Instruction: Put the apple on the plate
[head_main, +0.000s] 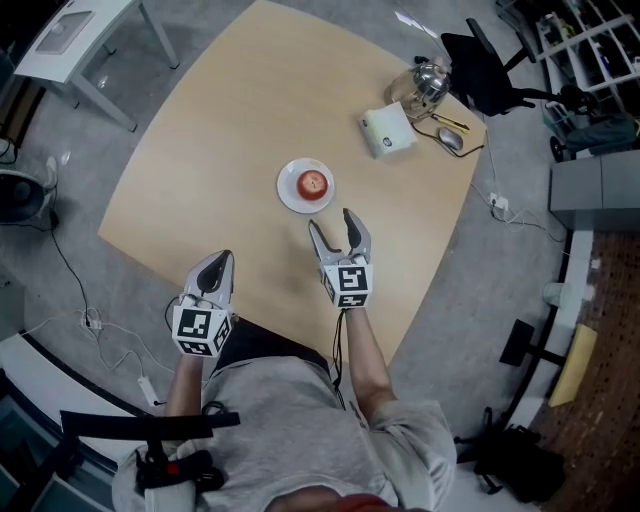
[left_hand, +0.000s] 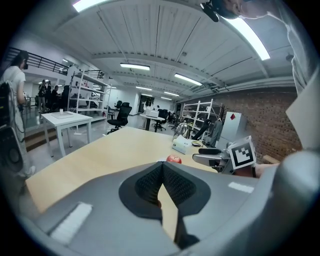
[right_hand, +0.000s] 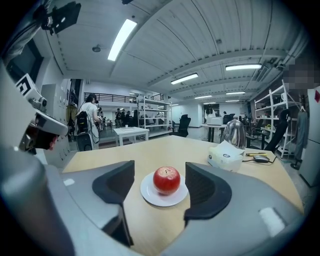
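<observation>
From the head view, the apple (head_main: 314, 184) sits on the plate (head_main: 290, 193) near the middle of the desk (head_main: 210, 150). My right gripper (head_main: 331, 220) lies short of the plate, near it but not touching. My left gripper (head_main: 222, 262) is down by the desk's near edge, well apart from both.

In the left gripper view, my fingers (left_hand: 147, 184) are closed tip to tip with nothing between them. The apple (left_hand: 174, 159) is small beyond them.

In the right gripper view, my fingers (right_hand: 205, 187) stand wide apart and empty. The apple (right_hand: 166, 180) is upright, stem up, in the middle of the plate (right_hand: 150, 196), framed by the gap but beyond the tips.

I judge the placing done, so the job now is leaving cleanly. I'd draw the right gripper straight back with the fingers spread, so neither pad clips the rim. A round apple on so shallow a plate would roll at a jolt.
</observation>
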